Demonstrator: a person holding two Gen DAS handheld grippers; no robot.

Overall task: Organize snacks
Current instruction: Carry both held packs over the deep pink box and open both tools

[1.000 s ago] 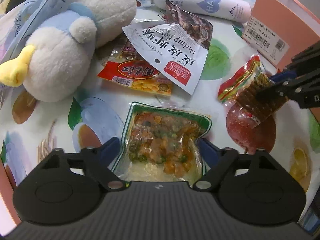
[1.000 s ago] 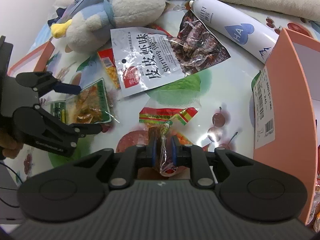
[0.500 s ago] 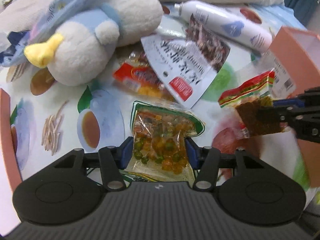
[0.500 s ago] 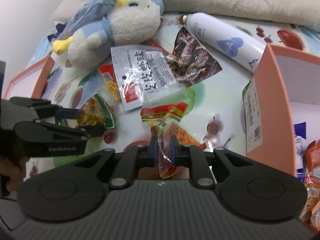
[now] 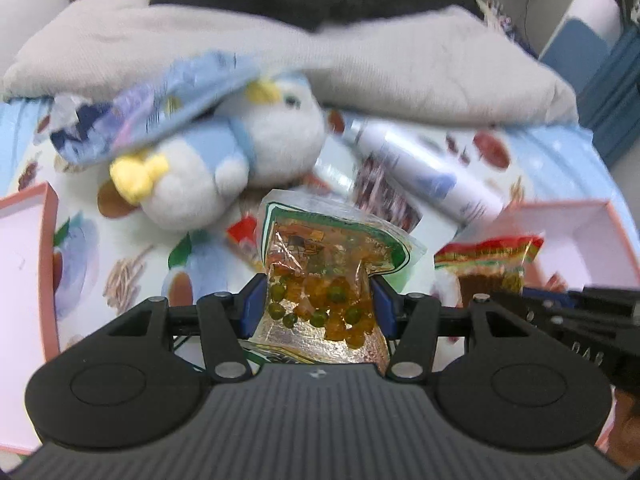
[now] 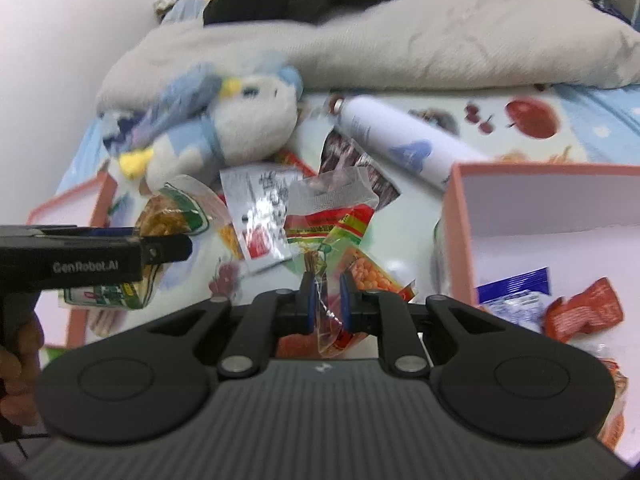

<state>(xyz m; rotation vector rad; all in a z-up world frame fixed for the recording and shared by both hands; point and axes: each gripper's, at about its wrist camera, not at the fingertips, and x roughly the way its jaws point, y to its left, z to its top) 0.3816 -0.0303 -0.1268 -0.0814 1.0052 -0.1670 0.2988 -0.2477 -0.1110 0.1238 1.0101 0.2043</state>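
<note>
green-edged crinkly pea packet point(image 5: 326, 280) is sitting pinched in my left gripper point(image 5: 320, 306), clear of the cloth. red-striped packet point(image 6: 326, 236) is hanging clamped in my right gripper point(image 6: 325, 300), the pink box point(image 6: 460, 216) lying just to its right.

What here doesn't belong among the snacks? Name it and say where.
Two non-snack things lie among the packets: a plush penguin on its side at the back, and a white spray can on its side between the plush and the pink box. Neither is food.
</note>
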